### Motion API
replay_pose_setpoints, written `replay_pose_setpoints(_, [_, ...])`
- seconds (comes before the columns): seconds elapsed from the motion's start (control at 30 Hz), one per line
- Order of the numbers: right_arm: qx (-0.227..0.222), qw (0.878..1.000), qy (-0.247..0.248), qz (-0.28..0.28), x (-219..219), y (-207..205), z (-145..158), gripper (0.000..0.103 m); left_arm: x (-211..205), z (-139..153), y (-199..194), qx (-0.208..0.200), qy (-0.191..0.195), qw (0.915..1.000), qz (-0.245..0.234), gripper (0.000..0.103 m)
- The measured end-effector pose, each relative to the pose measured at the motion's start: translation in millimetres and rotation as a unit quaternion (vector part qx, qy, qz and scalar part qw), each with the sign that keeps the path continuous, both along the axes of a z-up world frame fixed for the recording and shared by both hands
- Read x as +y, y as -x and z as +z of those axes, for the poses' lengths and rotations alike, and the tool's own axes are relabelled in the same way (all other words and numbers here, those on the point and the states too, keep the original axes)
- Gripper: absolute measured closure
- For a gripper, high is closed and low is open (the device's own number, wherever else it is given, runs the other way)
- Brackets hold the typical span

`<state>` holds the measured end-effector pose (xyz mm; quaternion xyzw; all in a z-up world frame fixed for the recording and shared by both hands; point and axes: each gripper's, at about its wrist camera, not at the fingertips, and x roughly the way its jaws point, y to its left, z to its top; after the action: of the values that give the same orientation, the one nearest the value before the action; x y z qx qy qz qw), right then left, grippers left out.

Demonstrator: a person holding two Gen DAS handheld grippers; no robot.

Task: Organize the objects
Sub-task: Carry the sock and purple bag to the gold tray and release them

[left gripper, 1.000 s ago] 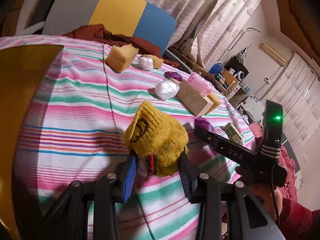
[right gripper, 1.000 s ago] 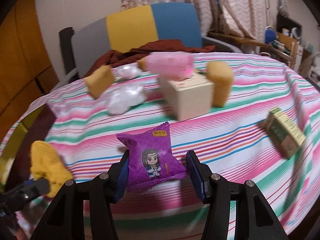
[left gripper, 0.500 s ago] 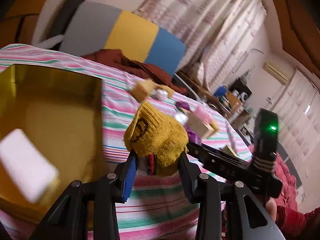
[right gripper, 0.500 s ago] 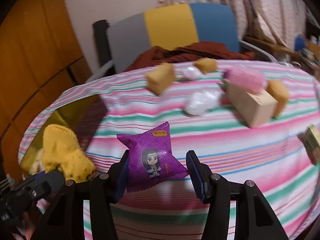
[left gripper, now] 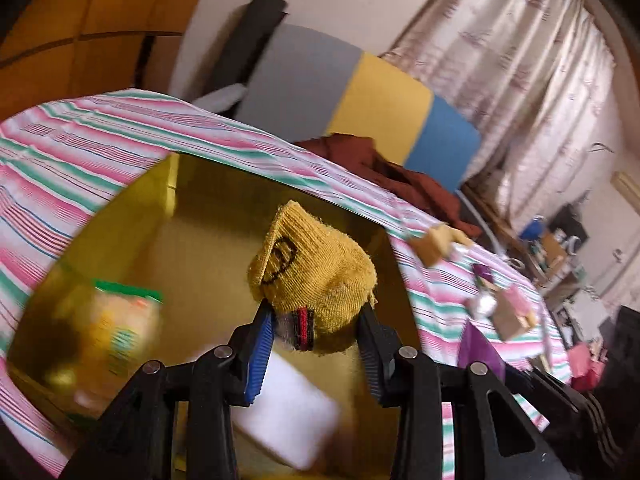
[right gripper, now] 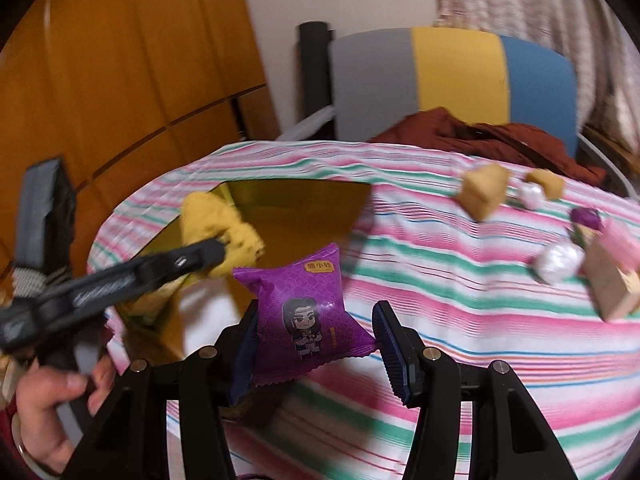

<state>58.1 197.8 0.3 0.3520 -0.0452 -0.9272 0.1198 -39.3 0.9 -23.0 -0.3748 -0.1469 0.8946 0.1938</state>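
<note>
- While I hung above the gold box (left gripper: pixel 208 200), my left gripper (left gripper: pixel 314 346) pinched the yellow sock (left gripper: pixel 316 268)
- My right gripper (right gripper: pixel 314 342) squeezed the purple snack packet (right gripper: pixel 304 312) beside that box, over the striped cloth (right gripper: pixel 460 320)

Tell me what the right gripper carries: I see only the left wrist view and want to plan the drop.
Observer: A purple snack packet with a cartoon figure, clamped in the right gripper.
Operator: Is it above the gold box?
Observer: It shows at the gold box's right edge, with striped cloth to its right.
Operator: What steadies my gripper?
Observer: A hand grips the left gripper's handle.
</note>
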Motion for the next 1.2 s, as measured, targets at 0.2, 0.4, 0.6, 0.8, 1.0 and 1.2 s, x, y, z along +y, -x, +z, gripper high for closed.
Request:
replay_pose_setpoints(0.2, [-0.004,0.999,-0.023,0.047,-41.1,5.9,-3.3,0.047,-15.7,-5.3,24.9,-0.015,0.017,0.9997,0.012,0.063])
replay_pose_setpoints(0.4, [-0.013,0.998,-0.049,0.043,-52.4,4.7,-9.0,0.046,-21.7,-10.1,37.5,-0.018,0.049,0.9987,0.002,0.063])
replay_pose_setpoints(0.6, [-0.029,0.998,-0.045,0.038,-50.4,4.0,-14.9,0.040,-28.8,-16.1,37.4,-0.024,0.037,0.9990,0.002,0.063])
replay_pose_setpoints(0.8, [-0.021,0.999,-0.034,0.025,-43.1,-0.3,-11.7,0.031,-27.4,-17.5,38.1,-0.027,0.038,0.9989,0.000,0.062])
replay_pose_setpoints(1.0, [-0.022,1.000,-0.016,0.007,-29.9,-3.6,-12.2,0.029,-35.6,-9.7,36.5,-0.013,0.034,0.9987,0.035,0.041])
replay_pose_setpoints(1.2, [-0.024,1.000,-0.005,-0.004,-22.0,-5.8,-13.1,0.029,-43.7,-4.4,34.5,-0.009,0.021,0.9977,0.063,0.035])
